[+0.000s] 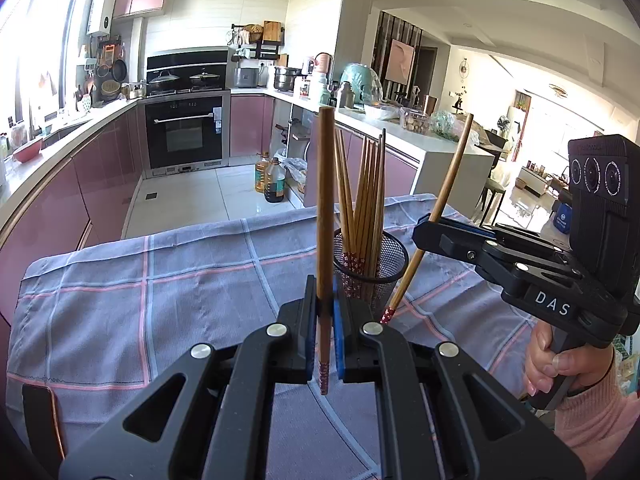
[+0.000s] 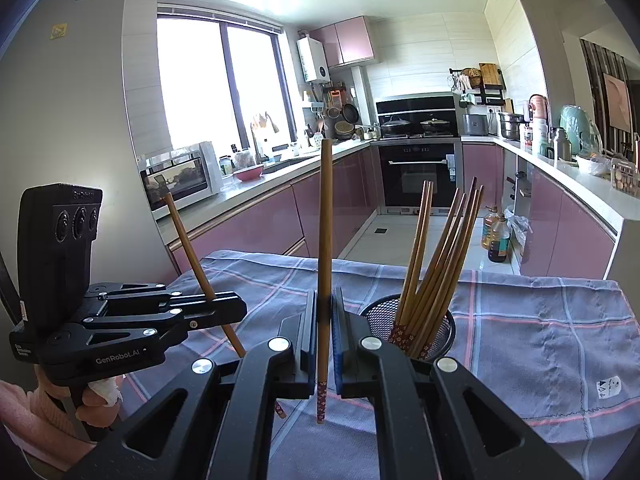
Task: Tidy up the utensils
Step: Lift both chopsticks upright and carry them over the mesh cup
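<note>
In the left wrist view, my left gripper [image 1: 325, 290] is shut on a wooden chopstick [image 1: 325, 200] that stands upright, patterned end down. Just behind it, a black mesh cup [image 1: 390, 256] holds several chopsticks [image 1: 364, 192]. At the right, my right gripper [image 1: 425, 221] is shut on a second chopstick [image 1: 452, 176] that leans right, beside the cup. In the right wrist view, my right gripper [image 2: 325, 300] clamps its chopstick [image 2: 326, 220] upright. The mesh cup [image 2: 380, 312] is to its right. My left gripper [image 2: 236, 306] at the left pinches its tilted chopstick [image 2: 186, 236].
A grey-blue checked cloth [image 1: 160, 280] covers the table. A dark flat object [image 1: 40, 420] lies at its near left corner. Beyond the far table edge are the kitchen floor, oil bottles [image 1: 270, 178] and pink cabinets. A hand in a pink sleeve [image 1: 560, 364] holds the right gripper.
</note>
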Demonstrator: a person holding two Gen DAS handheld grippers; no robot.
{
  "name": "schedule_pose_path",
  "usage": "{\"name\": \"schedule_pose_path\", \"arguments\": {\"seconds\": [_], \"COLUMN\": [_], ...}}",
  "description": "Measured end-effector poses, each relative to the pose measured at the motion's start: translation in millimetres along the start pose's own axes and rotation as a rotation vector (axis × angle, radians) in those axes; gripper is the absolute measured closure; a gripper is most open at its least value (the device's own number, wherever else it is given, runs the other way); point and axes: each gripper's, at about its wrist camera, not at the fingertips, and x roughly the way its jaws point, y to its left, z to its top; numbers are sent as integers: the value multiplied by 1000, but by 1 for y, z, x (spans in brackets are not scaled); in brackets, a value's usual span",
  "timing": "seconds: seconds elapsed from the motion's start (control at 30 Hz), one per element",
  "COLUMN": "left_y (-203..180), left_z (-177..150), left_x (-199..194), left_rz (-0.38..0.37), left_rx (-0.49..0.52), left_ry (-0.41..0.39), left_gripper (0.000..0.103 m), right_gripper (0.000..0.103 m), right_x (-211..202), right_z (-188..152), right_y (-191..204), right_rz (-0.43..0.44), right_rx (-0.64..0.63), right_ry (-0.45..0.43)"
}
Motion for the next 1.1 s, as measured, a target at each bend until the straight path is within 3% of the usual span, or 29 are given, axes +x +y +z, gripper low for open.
{"name": "schedule_pose_path", "arguments": {"seconds": [1.1], "left_y": [-7], "left_z": [12], "left_x": [-2], "left_rz": [6], "left_rx": [24], "left_ry": [-31], "left_gripper": [95], "right_gripper": [97], "right_x": [-4], "right_z": [13], "right_y": [2], "right_rz": [-6], "right_rx": [-22], "right_ry": [-23]}}
